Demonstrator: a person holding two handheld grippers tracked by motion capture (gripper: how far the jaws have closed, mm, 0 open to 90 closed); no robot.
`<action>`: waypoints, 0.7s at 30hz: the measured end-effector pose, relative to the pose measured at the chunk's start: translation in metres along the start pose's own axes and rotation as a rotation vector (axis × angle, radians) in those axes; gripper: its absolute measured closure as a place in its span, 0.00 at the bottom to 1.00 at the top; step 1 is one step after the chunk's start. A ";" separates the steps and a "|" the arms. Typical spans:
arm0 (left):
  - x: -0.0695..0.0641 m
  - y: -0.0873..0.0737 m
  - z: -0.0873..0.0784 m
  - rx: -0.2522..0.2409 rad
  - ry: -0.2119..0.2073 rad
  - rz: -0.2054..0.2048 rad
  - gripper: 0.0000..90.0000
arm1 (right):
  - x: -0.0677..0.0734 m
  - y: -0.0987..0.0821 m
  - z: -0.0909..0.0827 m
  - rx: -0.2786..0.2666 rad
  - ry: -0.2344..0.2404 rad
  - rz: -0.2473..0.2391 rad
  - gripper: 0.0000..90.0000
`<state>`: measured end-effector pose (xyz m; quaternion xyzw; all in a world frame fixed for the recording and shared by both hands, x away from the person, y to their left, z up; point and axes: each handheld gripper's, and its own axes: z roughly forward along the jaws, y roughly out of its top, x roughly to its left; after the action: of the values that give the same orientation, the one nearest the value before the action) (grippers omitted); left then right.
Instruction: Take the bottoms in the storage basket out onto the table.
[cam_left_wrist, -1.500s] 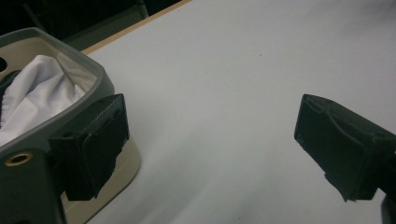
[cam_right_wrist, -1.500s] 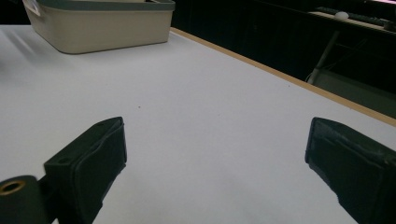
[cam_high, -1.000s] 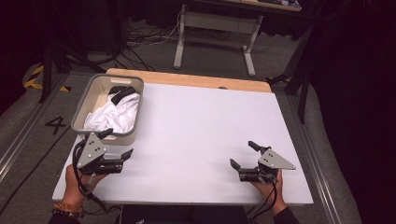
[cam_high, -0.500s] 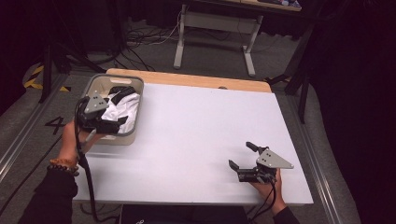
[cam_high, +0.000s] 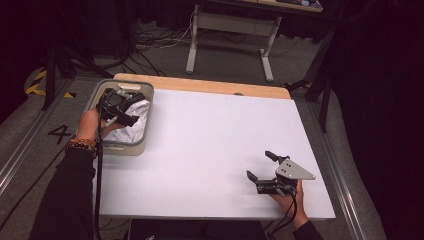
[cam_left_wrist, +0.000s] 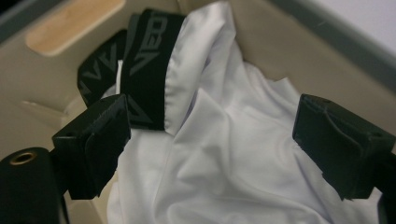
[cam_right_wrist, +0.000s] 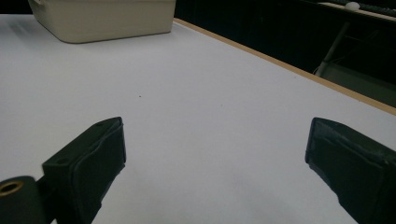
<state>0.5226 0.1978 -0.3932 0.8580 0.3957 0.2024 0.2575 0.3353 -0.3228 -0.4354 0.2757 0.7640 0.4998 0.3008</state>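
- Table (cam_high: 210, 145), white-topped with a wooden strip along its far edge, took up the middle of the high view, running from the lower left to the right side of the frame.
- A beige bin (cam_high: 142, 137) sat at the upper left of the table; in the right gripper view its outer wall (cam_right_wrist: 102, 18) stood at the top left of the frame.
- A white garment (cam_left_wrist: 224, 154) with a black lettered waistband (cam_left_wrist: 144, 60) lay crumpled inside the bin, the waistband at the upper left of the left gripper view and the white cloth spreading through its centre and bottom.
- The left gripper (cam_left_wrist: 210, 140) was down in the bin over the cloth, jaws spread wide to either side of a fold, gripping nothing; whether the pads touched the cloth could not be told.
- The right gripper (cam_right_wrist: 217, 158) hovered low over bare tabletop at the lower right of the high view (cam_high: 262, 167), well apart from the bin, jaws wide apart with nothing between them.
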 end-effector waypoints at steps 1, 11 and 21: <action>0.002 0.002 0.006 0.035 -0.007 -0.010 0.12 | 0.000 0.000 0.000 0.001 0.001 -0.002 0.06; 0.007 0.003 0.038 0.275 0.010 -0.044 0.20 | -0.004 -0.001 0.000 0.005 0.007 0.006 0.06; 0.014 -0.002 0.039 0.281 -0.108 -0.122 0.47 | -0.006 -0.001 -0.004 -0.015 -0.009 0.019 0.10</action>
<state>0.5518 0.1986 -0.4232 0.8697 0.4568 0.0826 0.1679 0.3361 -0.3295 -0.4344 0.2830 0.7562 0.5072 0.3014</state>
